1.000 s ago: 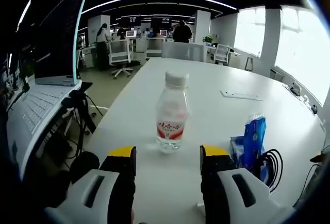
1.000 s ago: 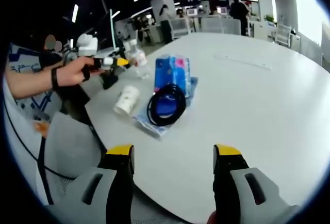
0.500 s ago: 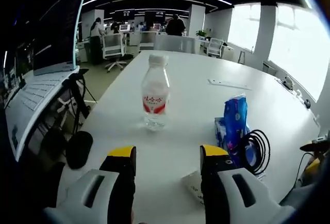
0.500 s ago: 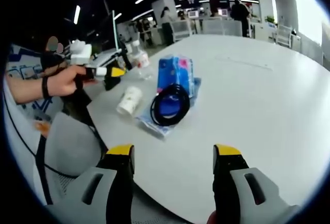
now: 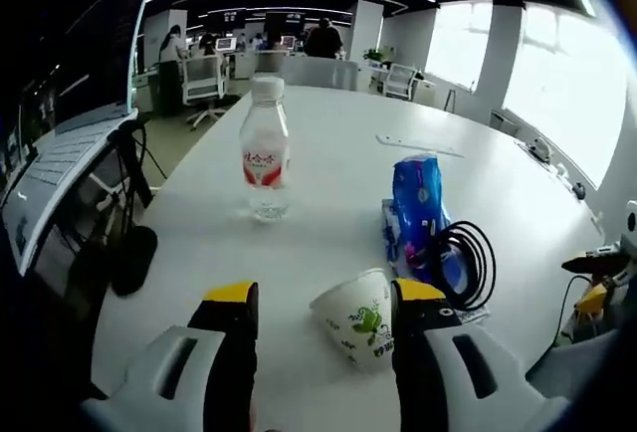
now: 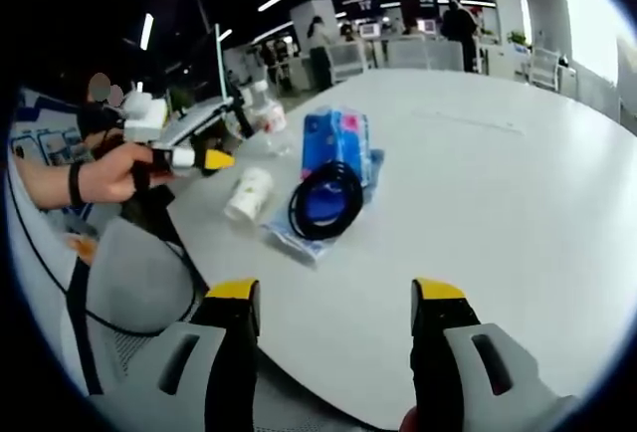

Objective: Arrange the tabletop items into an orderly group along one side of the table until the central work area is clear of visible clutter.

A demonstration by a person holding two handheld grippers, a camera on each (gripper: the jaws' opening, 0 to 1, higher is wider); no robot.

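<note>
- Left hand-held gripper (image 5: 320, 298) is hovering low over the white counter (image 5: 328, 168), jaws apart, gripping nothing
- Paper cup (image 5: 360, 321) is lying on its side just ahead of the right jaw
- Water bottle (image 5: 265, 148) is standing upright farther out; blue tissue pack (image 5: 417, 203) and coiled black cable (image 5: 466, 265) are lying to its right
- Right hand-held gripper (image 6: 334, 298) is sitting at the counter edge, jaws spread, empty

Yellow-tipped white tool (image 5: 317, 298), black wristband (image 6: 76, 182)
</note>
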